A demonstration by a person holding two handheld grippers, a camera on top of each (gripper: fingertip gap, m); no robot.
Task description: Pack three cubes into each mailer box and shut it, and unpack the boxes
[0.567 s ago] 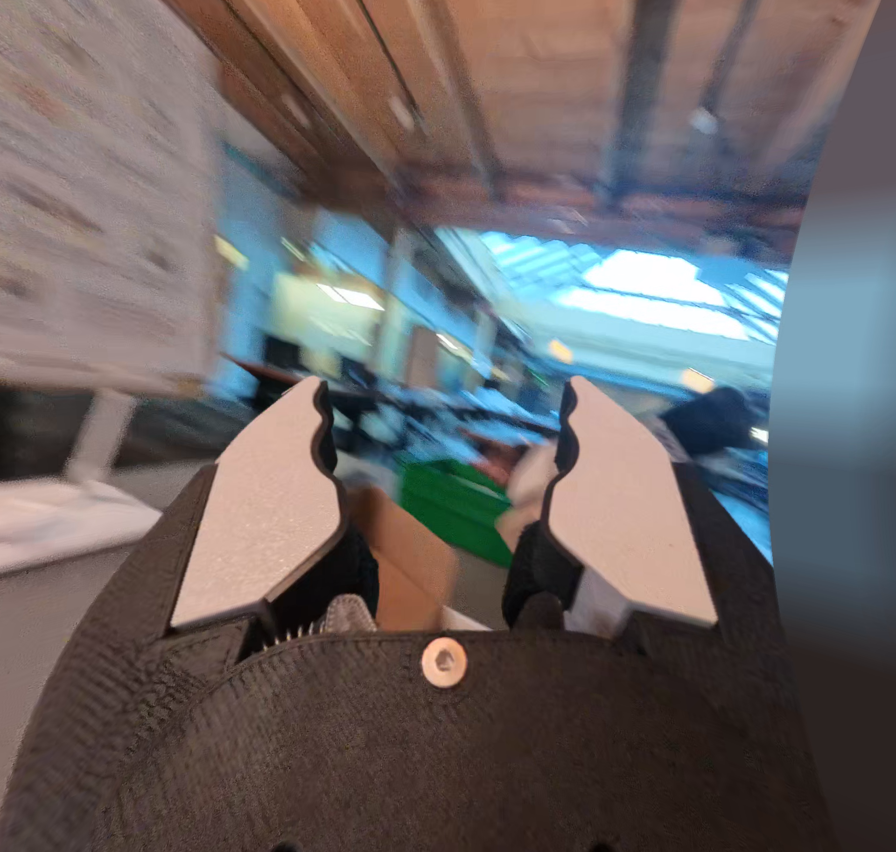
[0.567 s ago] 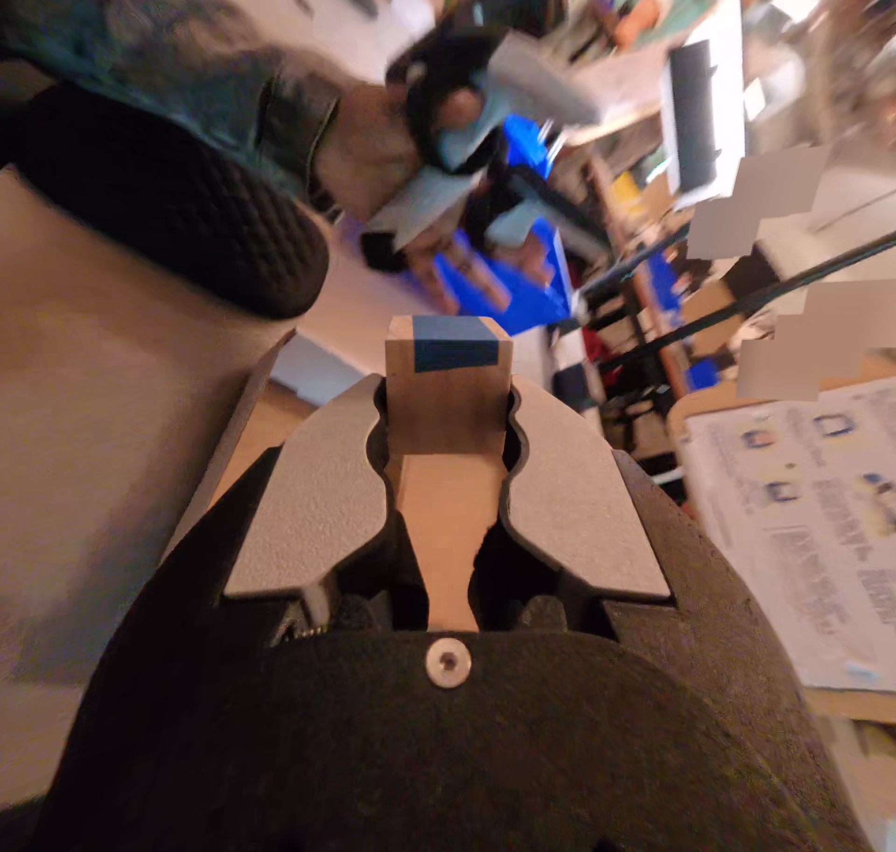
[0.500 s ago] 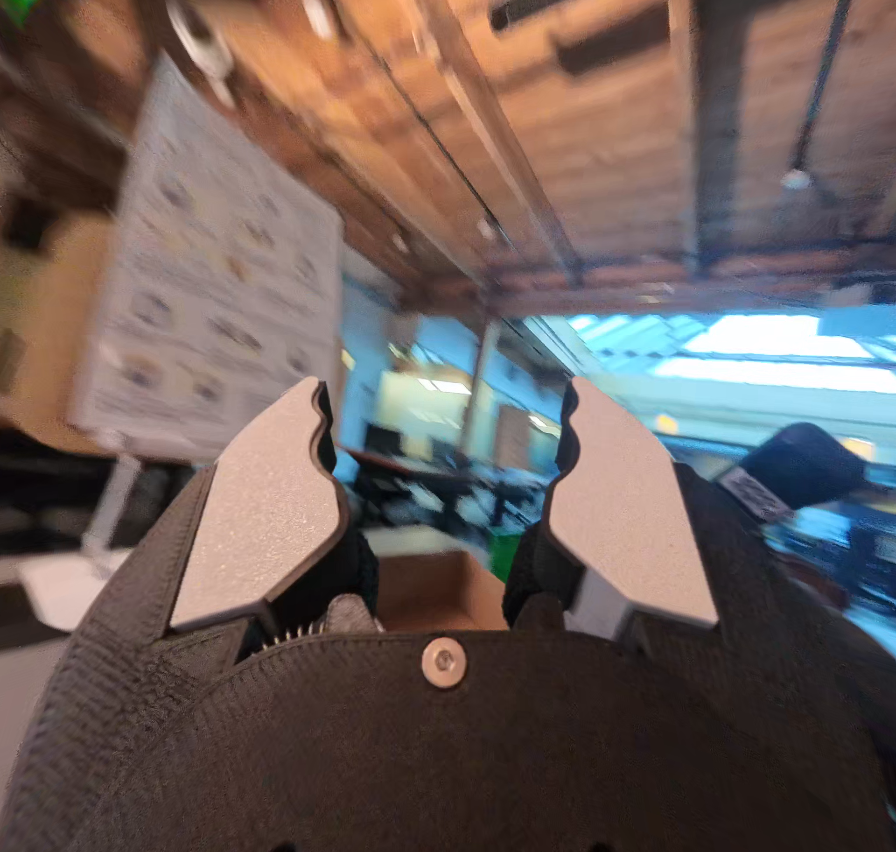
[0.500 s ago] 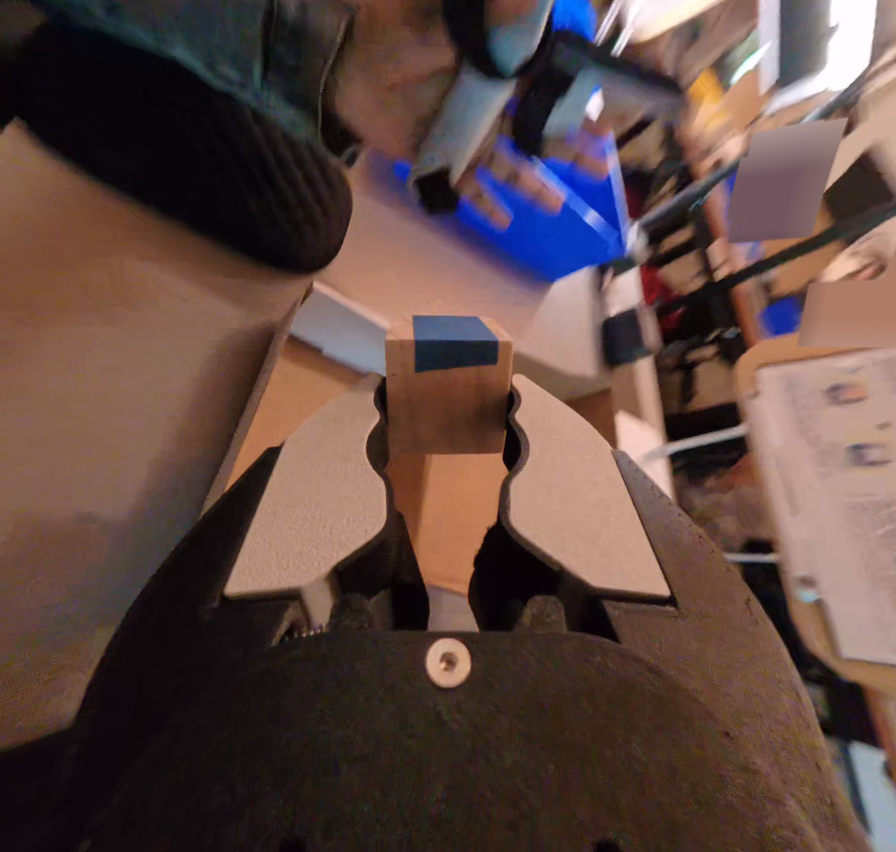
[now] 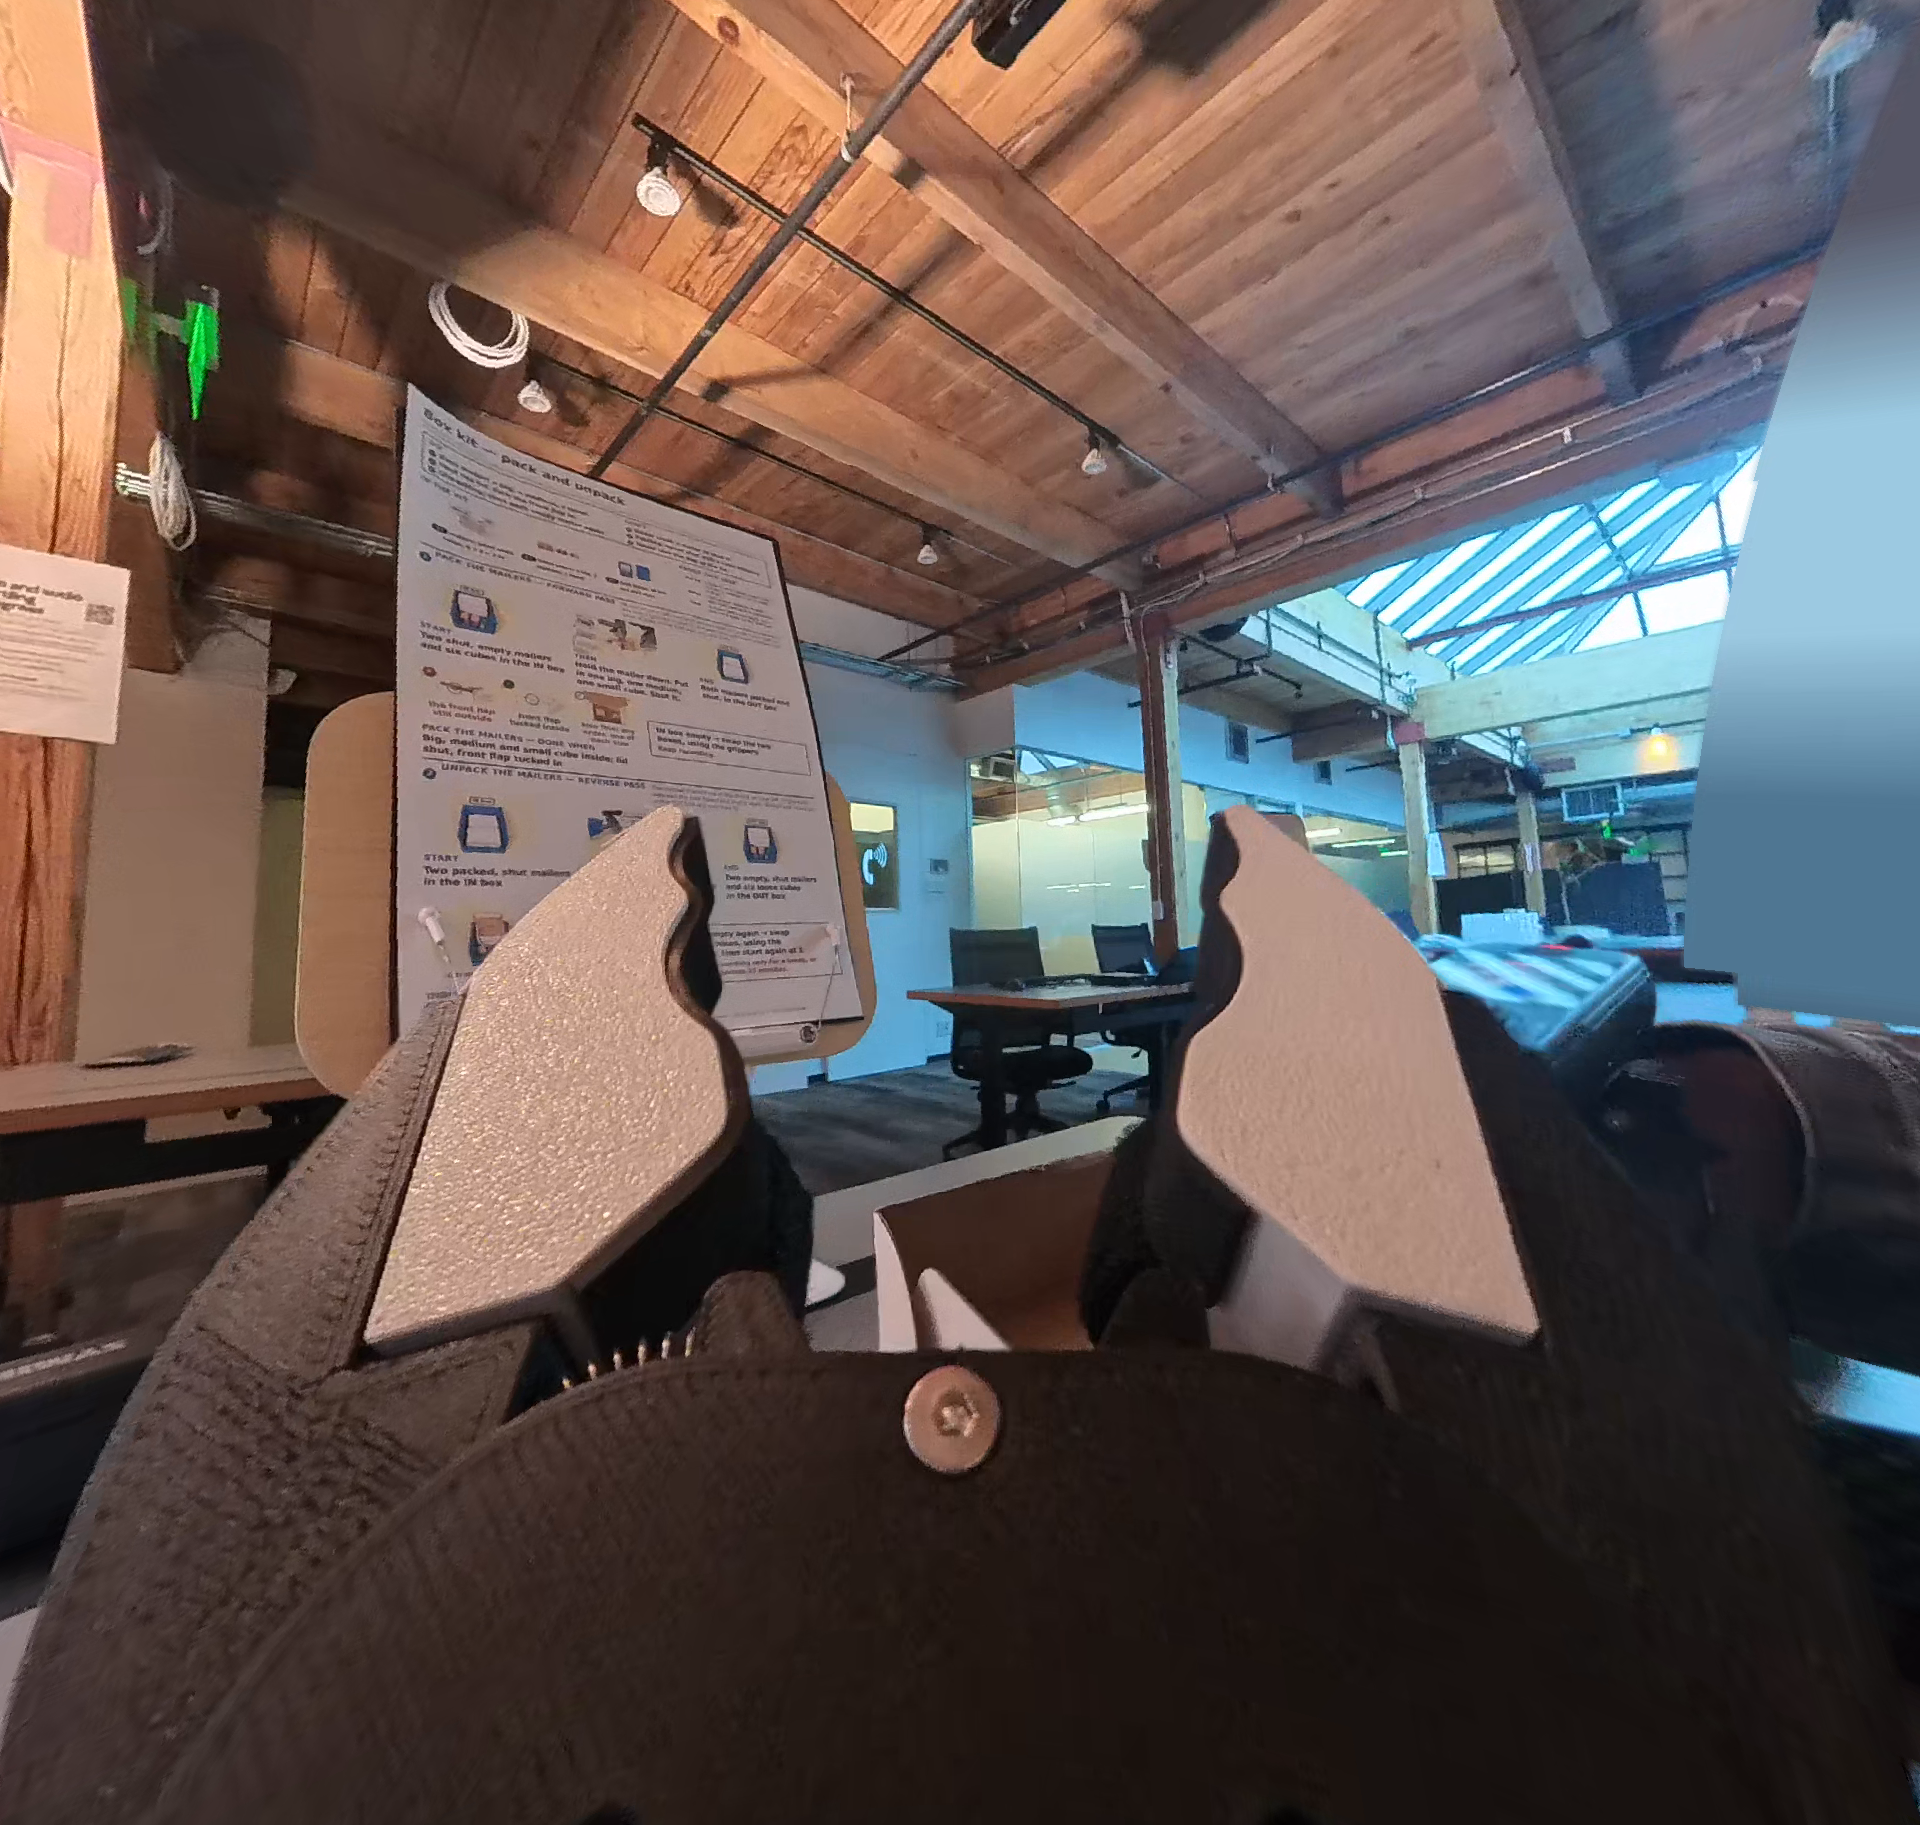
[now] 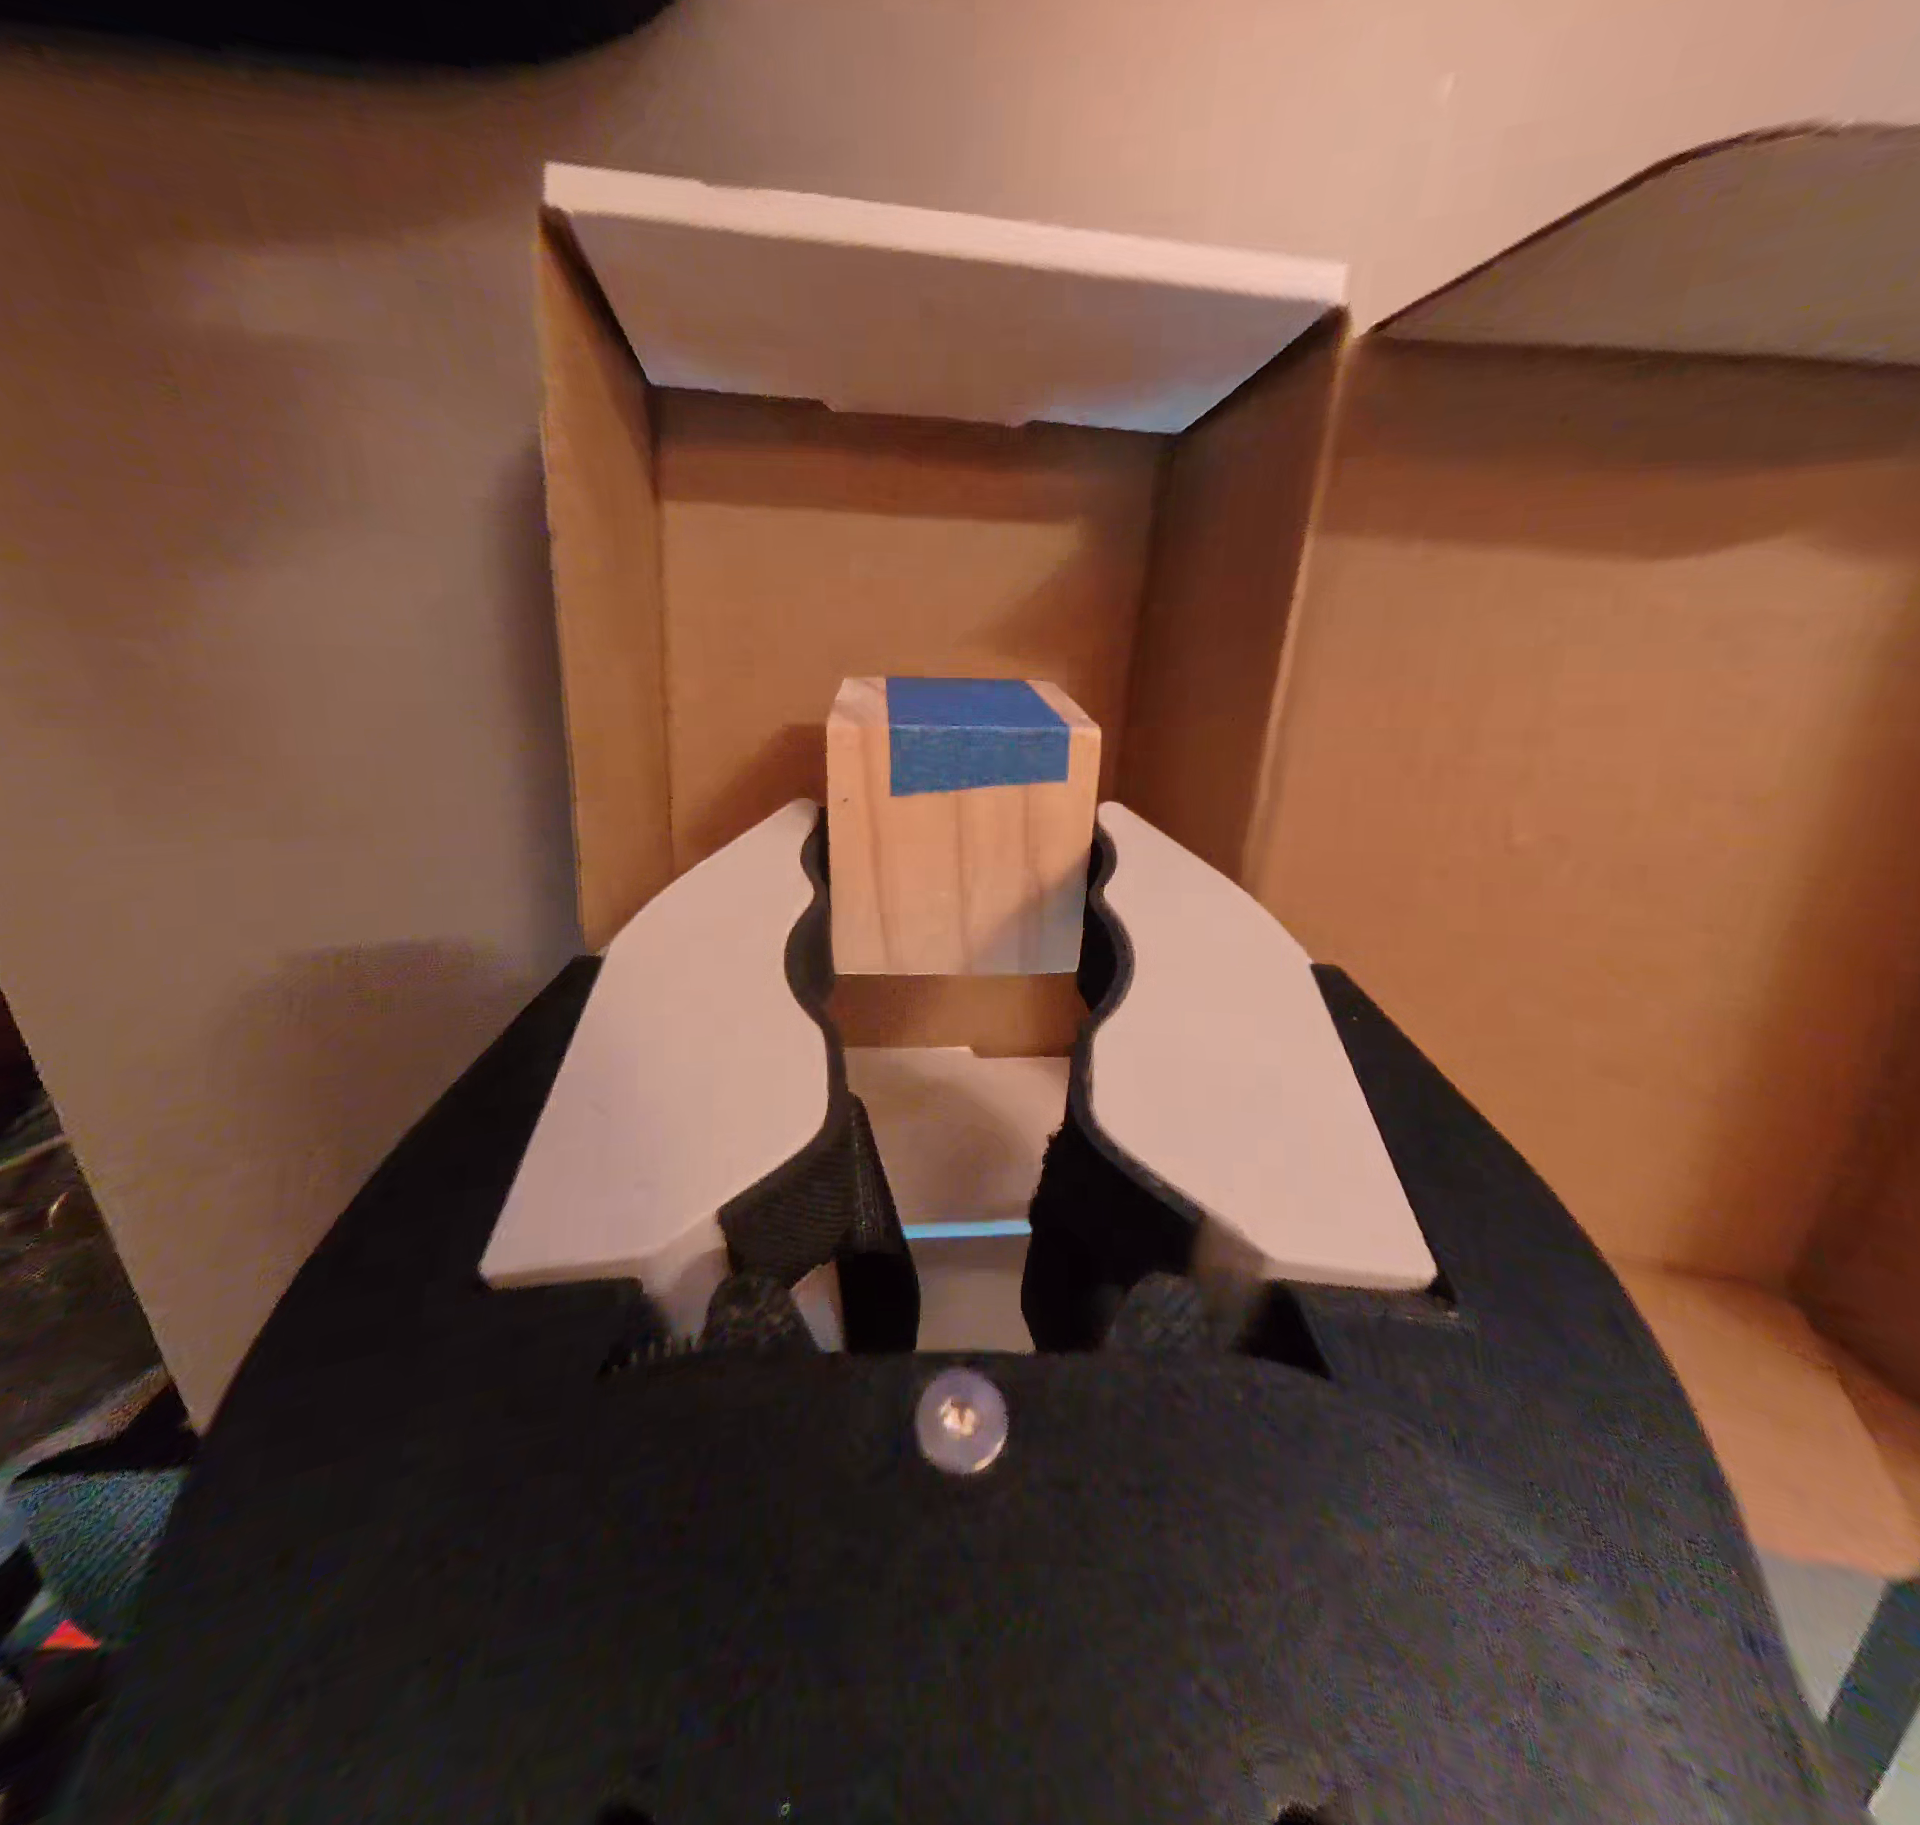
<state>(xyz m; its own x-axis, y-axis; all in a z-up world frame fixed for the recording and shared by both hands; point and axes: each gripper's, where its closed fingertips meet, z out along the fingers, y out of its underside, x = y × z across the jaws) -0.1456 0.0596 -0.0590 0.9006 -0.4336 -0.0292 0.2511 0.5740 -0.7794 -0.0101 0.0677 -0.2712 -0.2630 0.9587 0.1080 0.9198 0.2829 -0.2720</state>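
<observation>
In the right wrist view my right gripper point(image 6: 961, 845) is shut on a wooden cube point(image 6: 961, 871) with a patch of blue tape on its far end. It holds the cube over the brown inside of an open mailer box point(image 6: 914, 570), whose white flap point(image 6: 935, 310) stands at the far side. In the left wrist view my left gripper point(image 5: 956, 840) is open and empty, tilted up toward the ceiling. A corner of an open cardboard box point(image 5: 997, 1245) shows low between its fingers. The other cubes are not in view.
A second open cardboard box point(image 6: 1579, 788) lies right of the mailer. A printed poster point(image 5: 603, 715) on a wooden stand rises at the left. A sleeve and hand with the other gripper point(image 5: 1662, 1048) are at the right. Office tables and chairs point(image 5: 1039, 1037) stand far off. My right fingertips sit around 25 centimeters from my left ones.
My right gripper has swung down with the cube from facing the room to pointing into the open mailer box. My left gripper has tilted up and steadied, still open.
</observation>
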